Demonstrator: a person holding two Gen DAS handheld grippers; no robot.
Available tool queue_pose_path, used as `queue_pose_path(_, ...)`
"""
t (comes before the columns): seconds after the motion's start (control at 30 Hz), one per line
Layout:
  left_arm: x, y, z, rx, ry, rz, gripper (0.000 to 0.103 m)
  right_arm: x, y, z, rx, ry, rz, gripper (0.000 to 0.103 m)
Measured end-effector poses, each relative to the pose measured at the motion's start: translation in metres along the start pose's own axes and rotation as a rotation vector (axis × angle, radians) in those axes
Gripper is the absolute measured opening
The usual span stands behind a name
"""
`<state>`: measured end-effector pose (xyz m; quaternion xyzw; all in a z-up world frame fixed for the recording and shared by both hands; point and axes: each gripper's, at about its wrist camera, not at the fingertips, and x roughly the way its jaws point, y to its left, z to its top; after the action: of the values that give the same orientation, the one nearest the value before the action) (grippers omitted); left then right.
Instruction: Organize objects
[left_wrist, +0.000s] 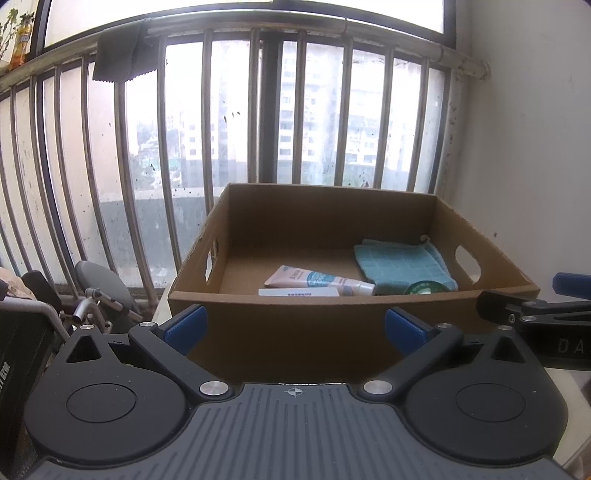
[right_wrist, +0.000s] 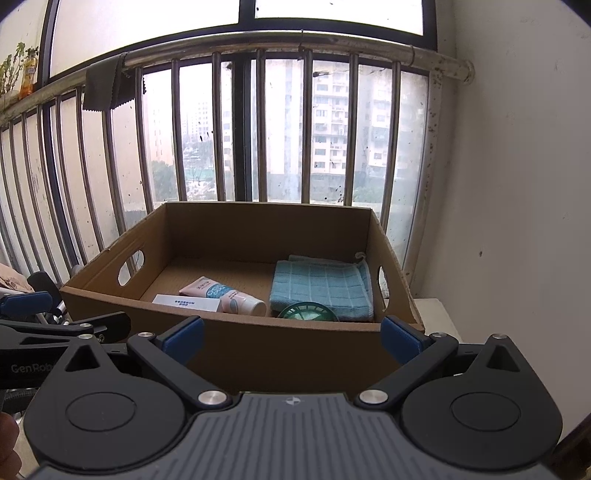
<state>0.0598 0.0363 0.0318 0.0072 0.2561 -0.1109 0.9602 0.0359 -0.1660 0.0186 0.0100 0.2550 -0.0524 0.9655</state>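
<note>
Cardboard box (left_wrist: 295, 325) (right_wrist: 258, 343) — open-topped, oval hand-holes cut in both side walls, standing on a pale worktop (right_wrist: 437, 317) against a barred window railing (left_wrist: 255, 110) (right_wrist: 258, 122), white wall to its right. Contents, all lying on the box floor: pink-and-blue tube (left_wrist: 317, 278) (right_wrist: 223, 293) on its side, white cap pointing right; flat white carton (left_wrist: 298, 292) (right_wrist: 186, 303) just in front of the tube, close to the near wall; folded light-blue cloth (left_wrist: 402, 267) (right_wrist: 321, 288) in the right half, against the right wall; round green lid-like item (left_wrist: 424, 287) (right_wrist: 306, 312) at the cloth's front edge, partly hidden by the near wall, so contact with the cloth cannot be told. Left gripper (left_wrist: 295, 328) — blue-padded fingers spread wide, nothing between them, held before the near wall of the box. Right gripper (right_wrist: 291, 338) — likewise spread wide and holding nothing, facing the same wall; seen also at the right edge of the left wrist view (left_wrist: 535, 312). Dark cloth (left_wrist: 118, 55) (right_wrist: 107, 88) draped over the top rail at upper left. Grey padded seat and metal frame parts (left_wrist: 101, 288) low at left, beside the worktop.
</note>
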Motion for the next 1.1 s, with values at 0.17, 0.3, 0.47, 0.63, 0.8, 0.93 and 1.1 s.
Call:
queue_pose_path(0.17,-0.0005,-0.0027,0.0010,0.000,0.001,0.001,0.103,-0.0008,-0.0008,0.0004,0.001,-0.001,-0.004,0.103)
queue_pose_path(0.3,-0.0005,-0.0034,0.0013,-0.005,0.007,-0.001,0.103,-0.0019,-0.0006,-0.0002,-0.003,-0.002,-0.005,0.103)
queue_pose_path(0.47,-0.0005,-0.0054,0.0016,-0.002,0.013,0.004,0.103,-0.0019,-0.0008,-0.0020,-0.004,0.000,-0.003,0.103)
queue_pose_path(0.63,-0.0003,-0.0074,0.0020,0.005,0.013,0.007,0.103,-0.0021,-0.0022,-0.0029,-0.002,0.003,0.001,0.103)
queue_pose_path(0.8,0.0000,-0.0085,0.0018,0.008,0.016,0.007,0.103,-0.0019,-0.0027,-0.0023,-0.013,0.002,-0.003,0.103)
queue_pose_path(0.93,0.0003,-0.0092,0.0016,0.014,0.017,0.010,0.103,-0.0005,-0.0037,-0.0020,-0.013,0.006,0.001,0.103)
queue_pose_path(1.1,0.0003,-0.0089,0.0015,0.012,0.019,0.010,0.103,0.0001,-0.0034,-0.0022,-0.021,0.009,0.000,0.103)
